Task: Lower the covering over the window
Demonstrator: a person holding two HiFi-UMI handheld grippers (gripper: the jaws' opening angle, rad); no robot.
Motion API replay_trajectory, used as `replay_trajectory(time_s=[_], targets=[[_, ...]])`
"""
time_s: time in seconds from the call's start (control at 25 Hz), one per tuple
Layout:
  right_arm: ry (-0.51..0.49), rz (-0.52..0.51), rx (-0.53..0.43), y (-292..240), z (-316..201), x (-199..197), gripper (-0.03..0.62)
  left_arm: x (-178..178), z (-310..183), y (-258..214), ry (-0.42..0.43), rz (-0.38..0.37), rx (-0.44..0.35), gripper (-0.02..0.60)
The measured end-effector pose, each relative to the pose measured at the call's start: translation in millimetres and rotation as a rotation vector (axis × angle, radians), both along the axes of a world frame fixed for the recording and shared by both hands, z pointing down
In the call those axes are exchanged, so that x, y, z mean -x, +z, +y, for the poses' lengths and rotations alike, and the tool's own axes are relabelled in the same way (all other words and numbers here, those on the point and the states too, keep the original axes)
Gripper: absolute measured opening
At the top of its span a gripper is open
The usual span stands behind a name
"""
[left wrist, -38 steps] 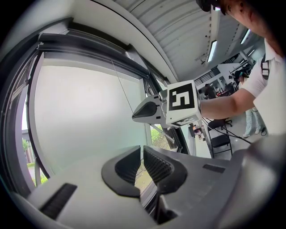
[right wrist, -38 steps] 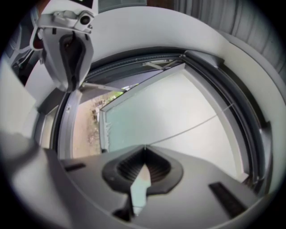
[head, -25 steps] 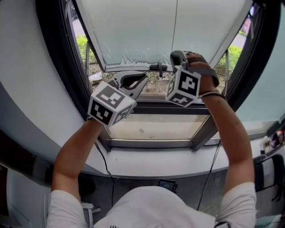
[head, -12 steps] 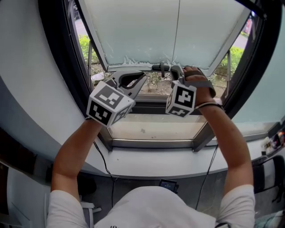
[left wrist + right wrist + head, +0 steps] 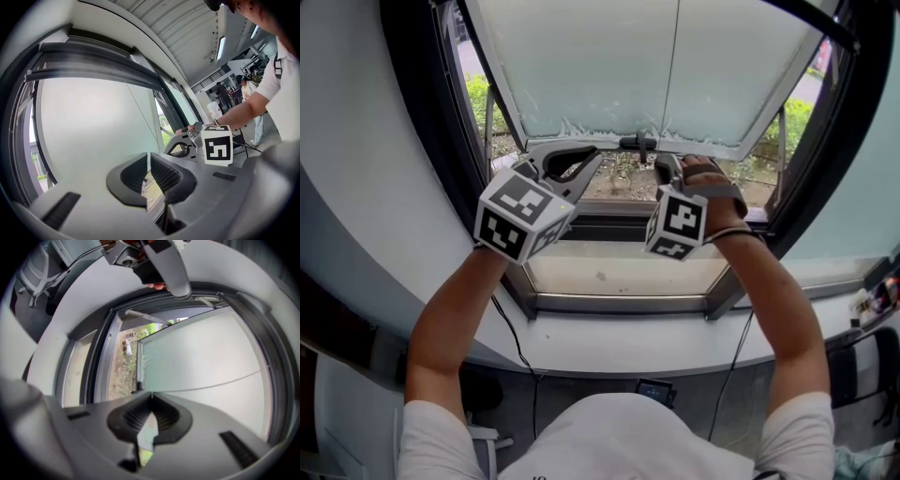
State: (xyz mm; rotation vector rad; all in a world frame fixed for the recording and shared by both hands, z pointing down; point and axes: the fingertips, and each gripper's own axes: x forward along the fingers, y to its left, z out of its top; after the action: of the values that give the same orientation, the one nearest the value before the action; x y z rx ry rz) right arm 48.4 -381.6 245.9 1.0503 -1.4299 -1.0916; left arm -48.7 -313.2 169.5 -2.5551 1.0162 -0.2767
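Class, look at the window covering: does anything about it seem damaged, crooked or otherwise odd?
The blind shows ragged whitish marks along its lower edge, left of the small dark handle. They look like fraying or wear, though I cannot be sure. Nothing else stands out.

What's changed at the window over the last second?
The right gripper, shut on the thin cord, dropped from in front of the frosted pane to about its lower edge, drawing the cord down. A dark bar edged further into view at top right. The left gripper stayed put, shut and empty; pane and handle look unchanged.
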Motion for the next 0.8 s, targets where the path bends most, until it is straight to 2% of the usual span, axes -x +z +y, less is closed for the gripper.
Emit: replay_trajectory(time_s=[0.12, 0.24, 0.68, 0.8], targets=[[-0.001, 0.006, 0.023, 12, 2, 1, 0.023, 3, -1, -6, -0.010, 0.002, -0.018, 0.018], [0.004, 0.029, 0.061, 32, 3, 0, 0.023, 9, -5, -16, -0.044, -0.022, -0.069, 0.025], [0.020, 0.039, 0.129, 69, 4, -2, 0.023, 35, -19, -60, -0.155, -0.198, -0.254, 0.144], [0.018, 0.035, 0.134, 73, 5, -1, 0.023, 46, -27, -79, -0.204, -0.257, -0.302, 0.157]])
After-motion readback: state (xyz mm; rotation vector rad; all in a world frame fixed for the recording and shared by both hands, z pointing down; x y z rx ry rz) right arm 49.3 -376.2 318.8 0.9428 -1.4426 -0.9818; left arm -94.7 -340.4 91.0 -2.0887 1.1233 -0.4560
